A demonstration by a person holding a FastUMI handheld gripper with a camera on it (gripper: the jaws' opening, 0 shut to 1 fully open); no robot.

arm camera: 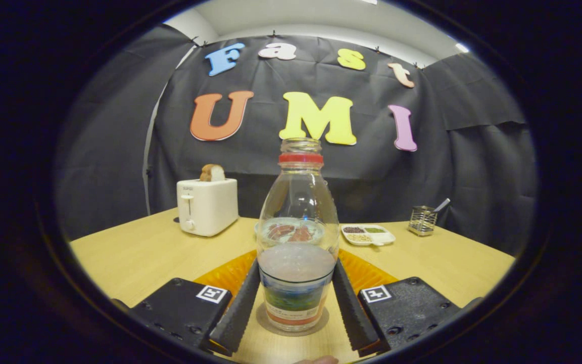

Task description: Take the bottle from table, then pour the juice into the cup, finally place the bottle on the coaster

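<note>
A clear bottle (297,242) with a red neck ring and no cap stands upright between my fingers. It holds pale juice in its lower part and carries a coloured label. Its base rests on a round greyish disc (264,319) on the wooden table (134,258); whether this is the coaster or a shadow, I cannot tell. My gripper (296,270) is shut on the bottle, with both fingers (240,303) pressing on its sides at the juice level. Just behind the bottle lies an orange ridged round thing (223,275), partly hidden by the bottle and fingers.
A white toaster (206,206) with a slice of bread stands beyond the fingers to the left. To the right, past the bottle, are a white divided dish (368,234) of seeds and a wire holder (422,220) with a utensil.
</note>
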